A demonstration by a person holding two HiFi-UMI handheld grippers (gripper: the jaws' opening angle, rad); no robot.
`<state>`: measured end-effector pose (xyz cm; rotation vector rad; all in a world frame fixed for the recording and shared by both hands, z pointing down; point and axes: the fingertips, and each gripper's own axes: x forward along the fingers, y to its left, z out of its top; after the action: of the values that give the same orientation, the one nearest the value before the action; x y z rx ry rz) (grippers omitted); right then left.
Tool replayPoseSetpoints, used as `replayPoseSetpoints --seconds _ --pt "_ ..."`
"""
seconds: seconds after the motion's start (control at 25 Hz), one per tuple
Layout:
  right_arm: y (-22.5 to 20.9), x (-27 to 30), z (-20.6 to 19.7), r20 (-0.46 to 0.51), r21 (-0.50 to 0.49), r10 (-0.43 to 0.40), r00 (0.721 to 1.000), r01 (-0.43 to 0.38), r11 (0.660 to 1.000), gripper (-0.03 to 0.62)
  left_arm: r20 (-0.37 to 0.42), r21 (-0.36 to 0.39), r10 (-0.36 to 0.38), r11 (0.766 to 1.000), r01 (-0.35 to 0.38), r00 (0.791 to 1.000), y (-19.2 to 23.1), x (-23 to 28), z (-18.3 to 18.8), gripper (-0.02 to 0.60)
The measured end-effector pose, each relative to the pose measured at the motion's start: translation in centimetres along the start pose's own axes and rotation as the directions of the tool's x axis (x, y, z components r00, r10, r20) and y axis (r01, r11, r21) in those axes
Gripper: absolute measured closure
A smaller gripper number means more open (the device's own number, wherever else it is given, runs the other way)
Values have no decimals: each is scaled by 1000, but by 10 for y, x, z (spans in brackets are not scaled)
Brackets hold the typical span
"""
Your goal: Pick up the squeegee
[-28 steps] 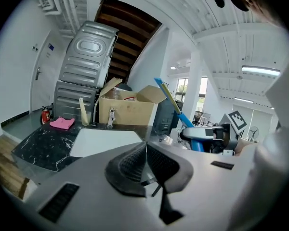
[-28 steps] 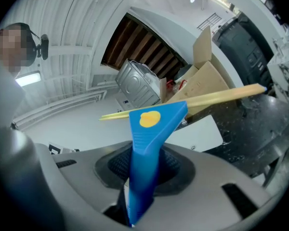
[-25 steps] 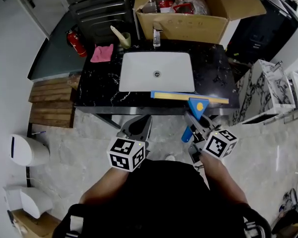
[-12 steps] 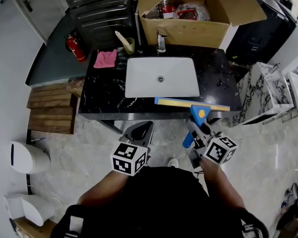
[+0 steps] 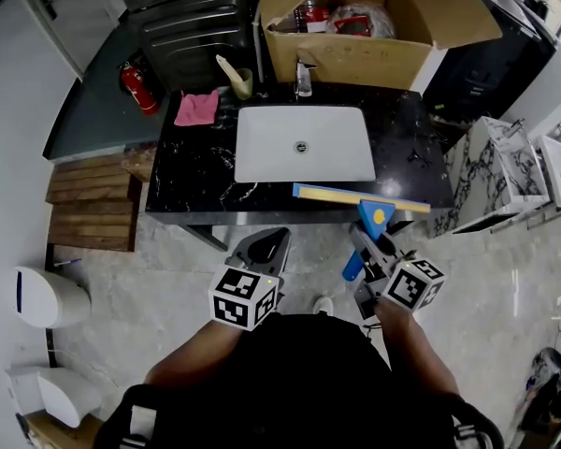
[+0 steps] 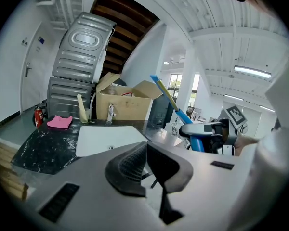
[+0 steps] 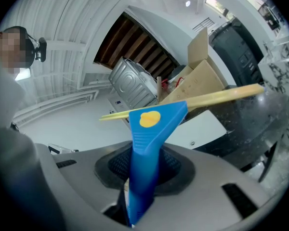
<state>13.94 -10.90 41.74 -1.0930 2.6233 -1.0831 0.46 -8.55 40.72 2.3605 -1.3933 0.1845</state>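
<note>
I had the blue-handled, yellow-bladed squeegee (image 5: 375, 215) gripped in my right claw (image 5: 363, 253), left claw (image 5: 265, 244) clenched empty; next, I judged, lift clear.

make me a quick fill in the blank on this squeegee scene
1. The right claw grips the blue plastic squeegee with a yellow blade by its ___.
2. The left claw is shut and holds ___.
3. In the head view, the pink cloth lies on the black marble counter, ___ of the white rectangular sink.
Missing: handle; nothing; left
</note>
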Motion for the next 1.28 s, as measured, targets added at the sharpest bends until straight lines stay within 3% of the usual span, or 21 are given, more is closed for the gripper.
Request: replayPoseSetpoints --seconds 0.72,1.28 --pt "0 0 -7 -22 -4 8 1000 -8 1000 491 -9 -23 13 1000 -13 1000 1 -1 -7 565" --pt "-3 -6 1 -23 -5 13 1000 -13 1000 493 -17 3 9 1000 -9 1000 -7 7 0 565"
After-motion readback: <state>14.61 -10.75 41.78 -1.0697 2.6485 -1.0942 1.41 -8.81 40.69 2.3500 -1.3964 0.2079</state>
